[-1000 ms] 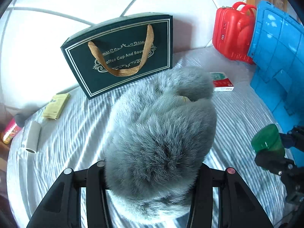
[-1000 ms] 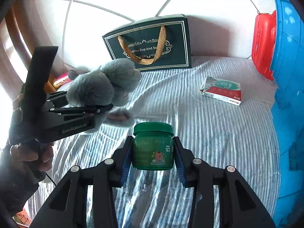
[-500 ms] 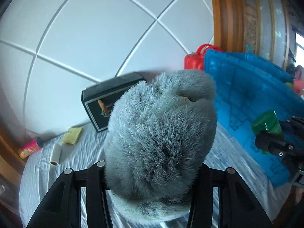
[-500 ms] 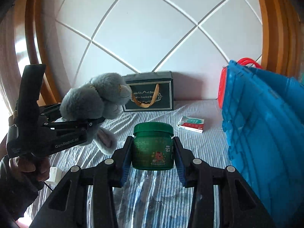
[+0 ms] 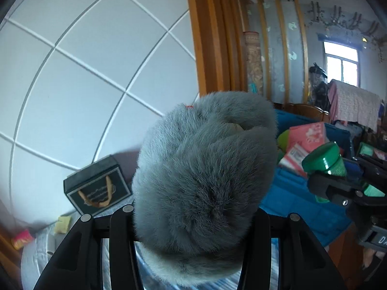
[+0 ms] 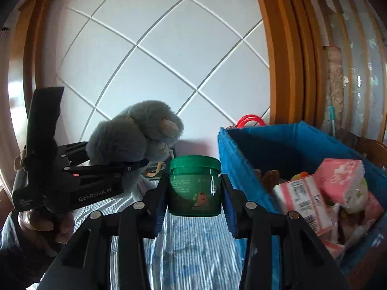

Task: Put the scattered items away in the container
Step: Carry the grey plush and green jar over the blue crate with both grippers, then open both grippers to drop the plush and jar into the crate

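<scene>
A fluffy grey plush toy (image 5: 203, 188) fills the left wrist view, and my left gripper (image 5: 191, 220) is shut on it, holding it in the air. In the right wrist view the same plush toy (image 6: 135, 133) sits in the left gripper (image 6: 137, 165), held by a person's hand (image 6: 43, 222). My right gripper (image 6: 195, 193) is shut on a green jar (image 6: 195, 186) with a green lid, held upright above the bed. The blue container (image 6: 266, 145) stands open just right of the jar, with several boxes inside. From the left wrist view the green jar (image 5: 324, 157) hangs over the blue container (image 5: 302, 205).
A dark green gift bag (image 5: 96, 188), a yellow packet (image 5: 61, 224) and a red can (image 5: 21, 238) lie on the striped bed sheet (image 6: 193, 249) to the left. Pink boxes (image 6: 338, 178) fill the container. Red case handles (image 6: 249, 119) show behind it. A white padded headboard (image 6: 157, 60) rises behind.
Both grippers have risen and swung right with the plush toy and the jar. The container's open inside has come into view, and the bed has dropped low in both views.
</scene>
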Motion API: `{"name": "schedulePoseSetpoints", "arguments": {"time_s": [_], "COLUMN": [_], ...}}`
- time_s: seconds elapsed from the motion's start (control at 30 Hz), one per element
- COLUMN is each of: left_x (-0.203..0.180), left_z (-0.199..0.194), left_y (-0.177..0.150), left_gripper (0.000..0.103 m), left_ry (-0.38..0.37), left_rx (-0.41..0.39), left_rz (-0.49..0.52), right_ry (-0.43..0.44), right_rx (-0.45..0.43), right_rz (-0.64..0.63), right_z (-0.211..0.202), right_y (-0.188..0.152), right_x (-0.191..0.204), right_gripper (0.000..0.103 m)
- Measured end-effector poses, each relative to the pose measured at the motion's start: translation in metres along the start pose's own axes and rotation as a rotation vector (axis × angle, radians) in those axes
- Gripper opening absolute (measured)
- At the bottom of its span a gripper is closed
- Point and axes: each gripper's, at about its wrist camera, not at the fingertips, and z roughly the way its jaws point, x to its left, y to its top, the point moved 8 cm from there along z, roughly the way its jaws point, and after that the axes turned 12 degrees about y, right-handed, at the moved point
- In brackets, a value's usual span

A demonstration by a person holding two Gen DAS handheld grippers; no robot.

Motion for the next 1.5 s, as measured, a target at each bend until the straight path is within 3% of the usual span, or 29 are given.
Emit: {"name": "schedulePoseSetpoints", "arguments": {"time_s": [0.13, 0.33, 0.6, 0.7, 0.73, 0.8, 0.9, 1.3, 1.5], "left_x": [-0.053, -0.129, -0.196, -0.209, -0.211, -0.214, -0.211, -0.192, -0.173], "left_z": [-0.001, 0.021, 0.051, 0.063, 0.066, 0.067, 0.066, 0.056, 0.047], "left_y": [0.036, 0.079, 0.108, 0.121, 0.126, 0.135, 0.143, 0.123, 0.105], "left_gripper": [0.048, 0.048, 0.050, 0.057, 0.069, 0.077, 0.078, 0.078, 0.078], "left_ry": [-0.018, -0.005, 0.035, 0.077, 0.087, 0.106, 0.120, 0.154, 0.226], "left_rx": [-0.024, -0.020, 0.031, 0.040, 0.041, 0.025, 0.007, -0.002, -0.011], "left_rz": [0.009, 0.010, 0.041, 0.052, 0.053, 0.054, 0.052, 0.016, -0.011], "right_ry": [-0.058, -0.105, -0.136, -0.151, -0.144, -0.140, -0.158, -0.138, -0.138], "right_rx": [-0.048, -0.049, -0.005, 0.012, 0.012, 0.001, -0.023, -0.106, -0.151], "right_rz": [0.002, 0.023, 0.082, 0.109, 0.129, 0.137, 0.120, 0.066, 0.056], "right_z": [-0.045, -0.075, -0.066, -0.052, -0.049, -0.048, -0.052, -0.088, -0.107], "right_y": [0.027, 0.062, 0.064, 0.069, 0.072, 0.077, 0.086, 0.093, 0.085], "right_x": [-0.057, -0.159, -0.258, -0.285, -0.291, -0.295, -0.297, -0.268, -0.255], "right_gripper": [0.040, 0.040, 0.040, 0.040, 0.040, 0.042, 0.056, 0.056, 0.057]}}
